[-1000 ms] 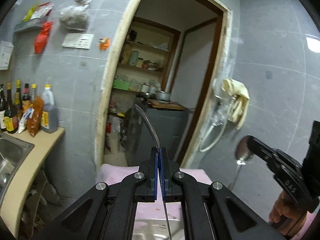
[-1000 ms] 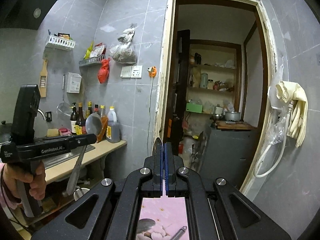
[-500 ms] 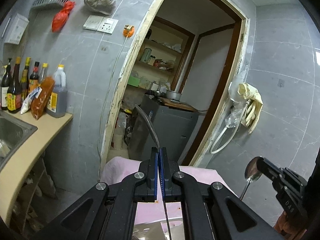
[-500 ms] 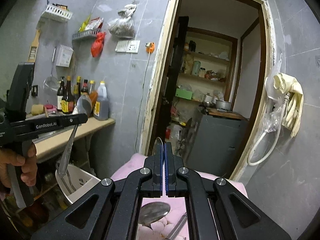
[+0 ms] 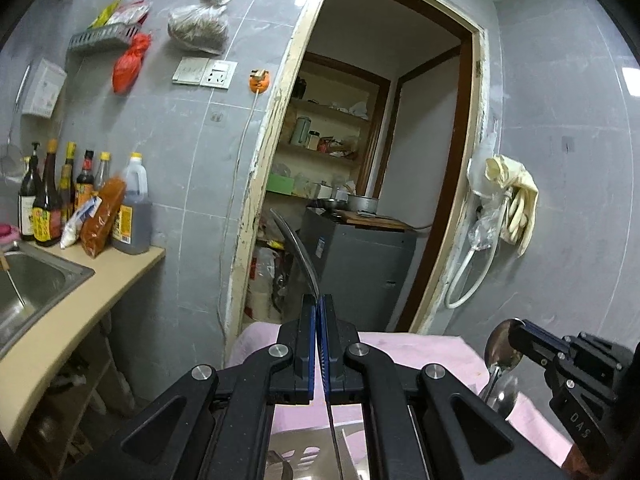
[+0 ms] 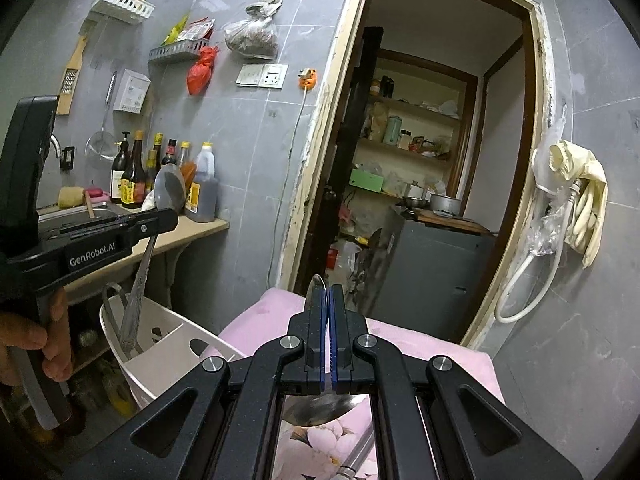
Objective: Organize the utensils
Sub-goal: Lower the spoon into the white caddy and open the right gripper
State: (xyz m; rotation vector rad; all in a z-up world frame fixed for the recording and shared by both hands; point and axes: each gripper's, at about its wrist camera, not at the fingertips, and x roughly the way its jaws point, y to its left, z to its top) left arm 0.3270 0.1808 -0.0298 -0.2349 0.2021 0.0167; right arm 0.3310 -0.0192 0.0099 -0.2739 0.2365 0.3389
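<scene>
My left gripper (image 5: 319,304) is shut on a long steel spoon (image 5: 296,248), bowl up. In the right wrist view that spoon (image 6: 170,190) hangs from the left gripper (image 6: 168,216) with its handle inside a white utensil holder (image 6: 168,340). My right gripper (image 6: 329,300) is shut on a second steel spoon (image 6: 316,286), seen edge-on. In the left wrist view the right gripper (image 5: 516,330) holds this spoon (image 5: 498,350) upright over the pink cloth (image 5: 420,346).
More steel utensils lie on the pink flowered cloth (image 6: 272,312) below the right gripper (image 6: 324,408). A counter (image 5: 80,312) with a sink (image 5: 28,280) and several bottles (image 5: 84,200) is at left. An open doorway (image 5: 360,184) is ahead.
Both grippers have come lower and tilted down. The left spoon's handle has gone down into the white holder. The right gripper's spoon has dropped nearer the pink cloth.
</scene>
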